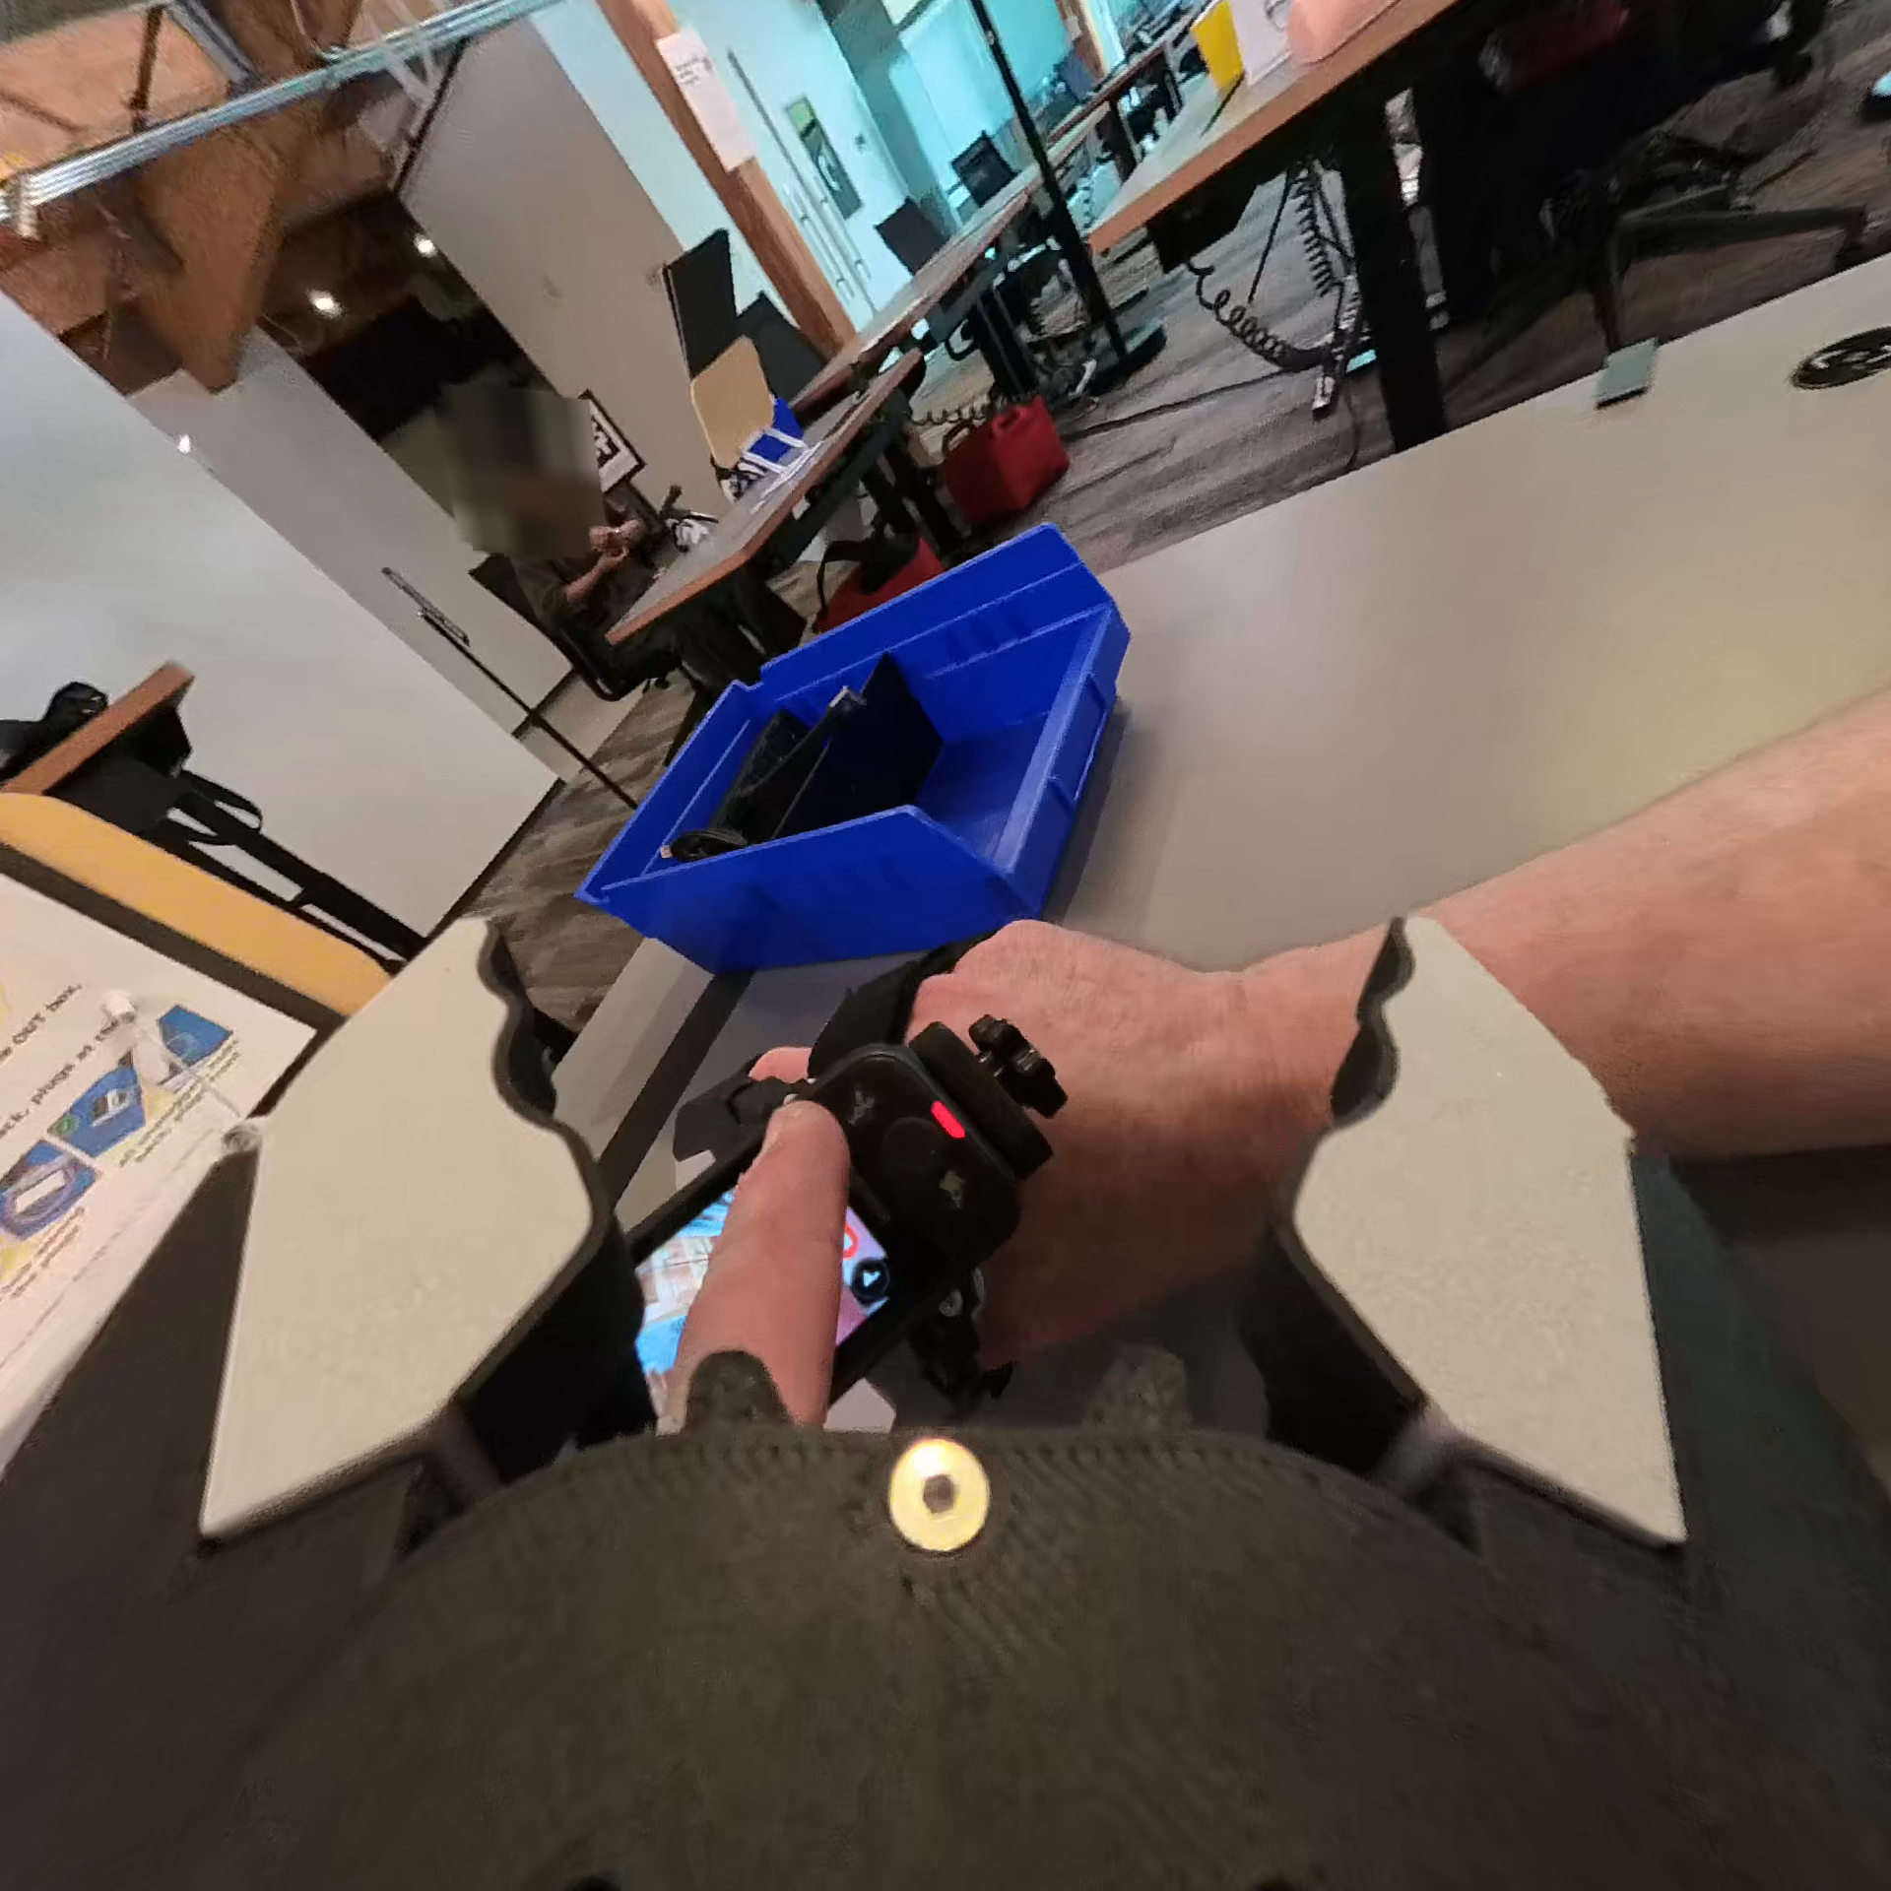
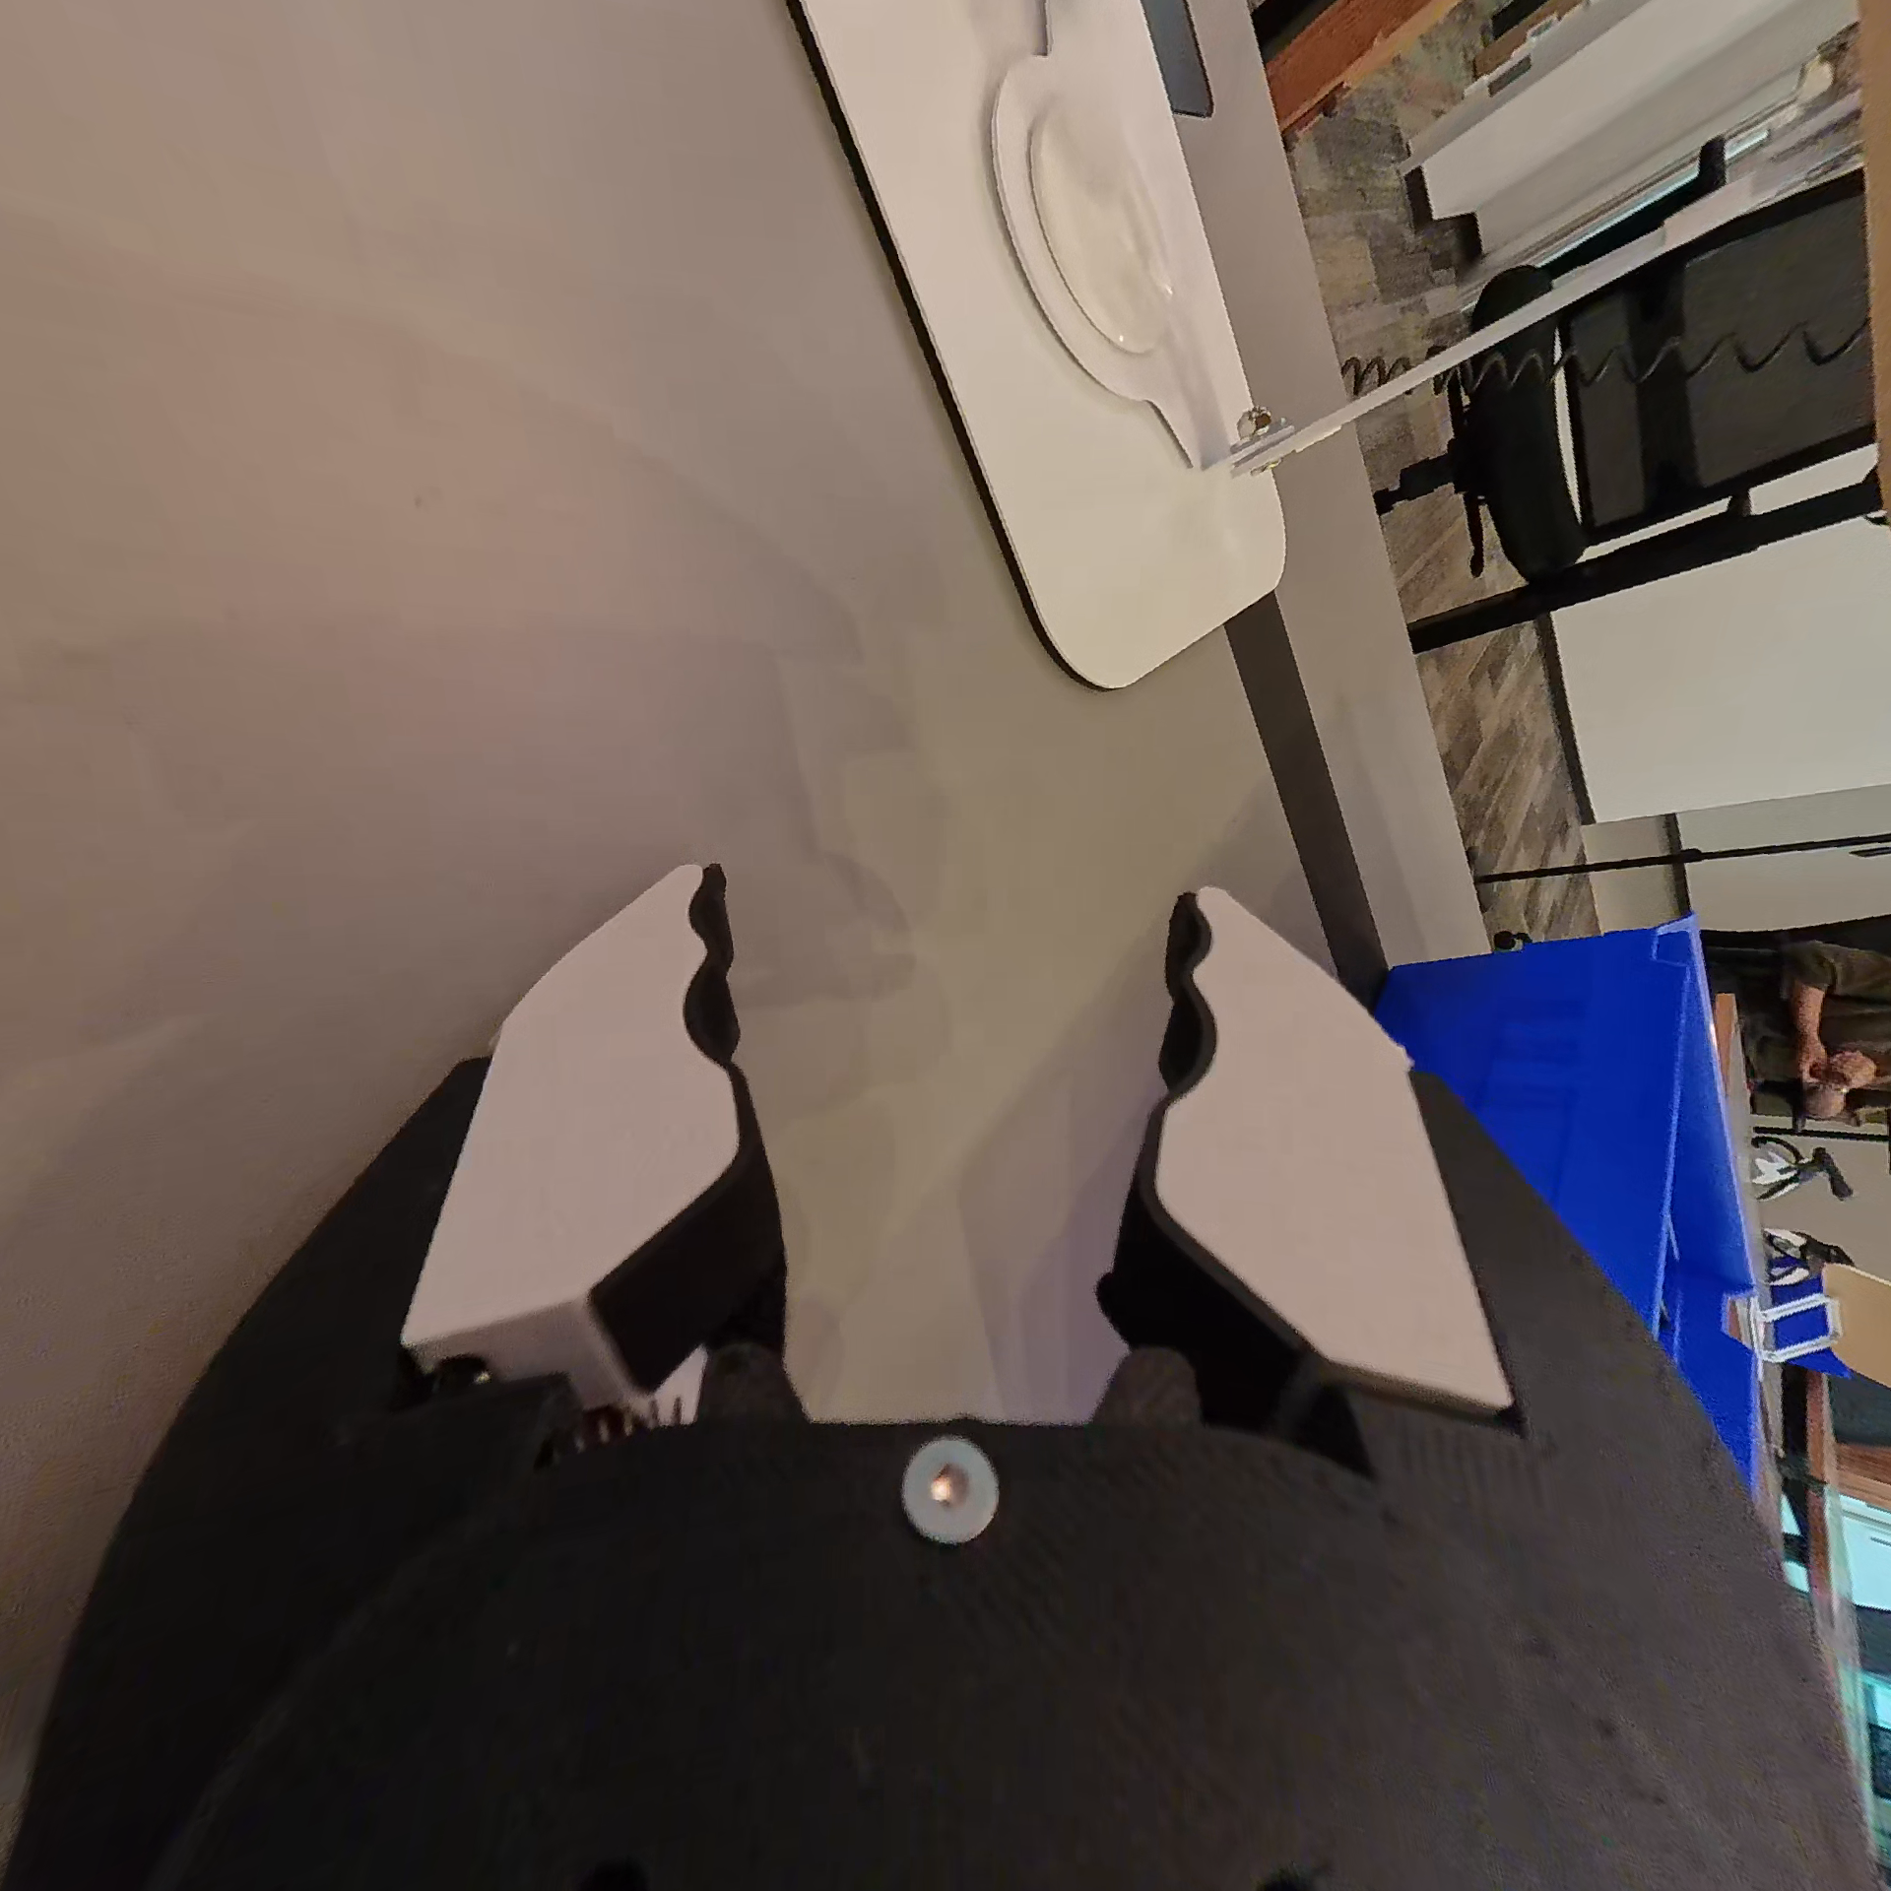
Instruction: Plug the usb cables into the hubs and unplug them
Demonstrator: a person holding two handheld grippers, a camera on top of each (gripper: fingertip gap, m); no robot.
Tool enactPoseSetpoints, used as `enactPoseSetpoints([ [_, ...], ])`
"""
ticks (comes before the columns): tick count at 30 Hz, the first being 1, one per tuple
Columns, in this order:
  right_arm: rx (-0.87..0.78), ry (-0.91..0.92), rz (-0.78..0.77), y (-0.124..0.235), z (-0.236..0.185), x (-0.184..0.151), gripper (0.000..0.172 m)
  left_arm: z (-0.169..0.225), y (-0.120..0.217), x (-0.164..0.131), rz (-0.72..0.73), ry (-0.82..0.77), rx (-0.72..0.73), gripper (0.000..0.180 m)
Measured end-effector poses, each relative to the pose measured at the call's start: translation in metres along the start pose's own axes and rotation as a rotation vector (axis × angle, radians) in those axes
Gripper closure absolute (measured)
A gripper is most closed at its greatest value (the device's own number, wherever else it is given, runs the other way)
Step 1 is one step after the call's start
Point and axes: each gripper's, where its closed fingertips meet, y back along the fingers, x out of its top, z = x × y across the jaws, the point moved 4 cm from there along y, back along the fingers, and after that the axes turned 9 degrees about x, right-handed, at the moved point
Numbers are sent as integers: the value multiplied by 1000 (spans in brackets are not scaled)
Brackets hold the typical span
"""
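Left wrist view looked across a grey table at a blue plastic bin that stood near the table's edge. A black divider split the bin, and in the compartment farther from the table's middle lay dark flat devices, probably the hubs, with a coiled black usb cable whose light plug showed at the bin's front wall. The left gripper had its jaws spread very wide, with nothing between the pale fingers. Just ahead of it, a person's hand reached in from the right side of the picture, and one finger pressed the lit screen of a phone fixed to a black mount with a red light. A printed instruction sheet lay at the left.

In the right wrist view the right gripper hung over bare grey tabletop, its jaws apart and gripping nothing. A white board carrying a clear round lens lay beyond it, and the blue bin sat well off to one side.
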Motion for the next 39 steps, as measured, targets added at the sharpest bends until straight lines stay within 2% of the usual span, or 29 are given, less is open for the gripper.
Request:
enactPoseSetpoints([
  [3,-1,4,-3,2,0,0,87,-1,10,14,91,-28,24,36],
  [5,3,2,4,2,0,-1,87,-9,14,18,101,-10,49,36],
  [12,9,-30,16,1,3,-6,85,-43,32,14,114,46,117,45],
  [16,0,-41,20,2,7,-12,85,-66,49,6,113,61,200,61],
  [19,-6,-51,25,3,11,-19,86,-102,72,-8,93,101,313,91],
  [22,-7,-62,42,4,14,-23,90,-152,108,-28,30,99,457,113],
  [26,7,-83,57,1,14,-26,93,-235,170,-62,-149,13,670,127],
  [30,18,-87,76,-1,12,-27,99,-302,214,-107,-386,9,717,124],
  [32,18,-86,80,-1,12,-27,102,-322,221,-130,-456,20,664,124],
  [34,25,-93,89,-2,12,-27,105,-333,218,-160,-570,71,546,113],
  [39,35,-105,103,-3,12,-28,106,-331,207,-229,-790,23,256,96],
])
